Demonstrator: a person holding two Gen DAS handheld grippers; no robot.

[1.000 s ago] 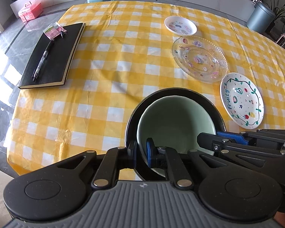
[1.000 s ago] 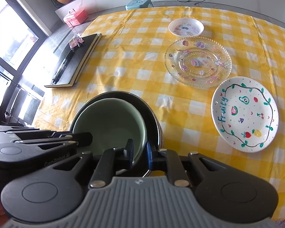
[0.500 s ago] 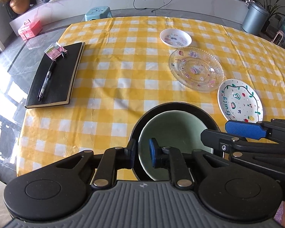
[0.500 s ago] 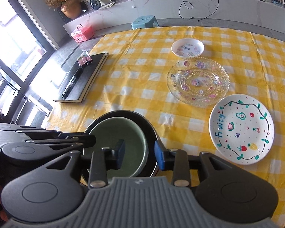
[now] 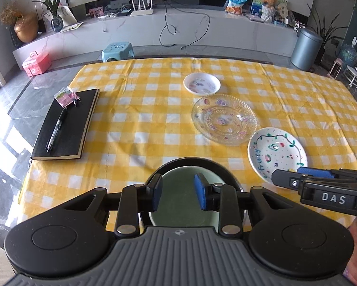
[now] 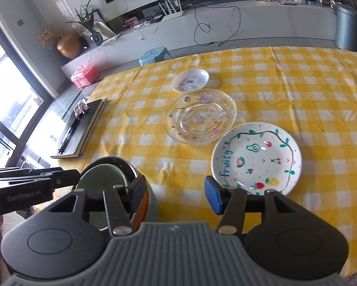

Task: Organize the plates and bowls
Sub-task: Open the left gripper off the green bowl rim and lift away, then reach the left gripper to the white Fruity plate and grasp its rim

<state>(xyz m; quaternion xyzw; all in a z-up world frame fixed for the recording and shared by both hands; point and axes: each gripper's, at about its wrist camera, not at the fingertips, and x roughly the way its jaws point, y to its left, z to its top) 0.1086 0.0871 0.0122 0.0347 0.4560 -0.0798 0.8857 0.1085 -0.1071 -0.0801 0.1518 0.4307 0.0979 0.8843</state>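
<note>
A pale green bowl sits nested inside a black bowl at the table's near edge; both also show in the right wrist view. My left gripper is open and empty above the green bowl. My right gripper is open and empty, just right of the bowls. A white "Fruity" plate, a clear glass plate and a small white dish lie in a row beyond.
A black notebook with a pen lies at the left on the yellow checked tablecloth. The table's near edge is just below the bowls. A blue stool stands behind the table.
Both grippers have let go of the bowl rims, opened wide and drawn back and up. The nested bowls stay on the table.
</note>
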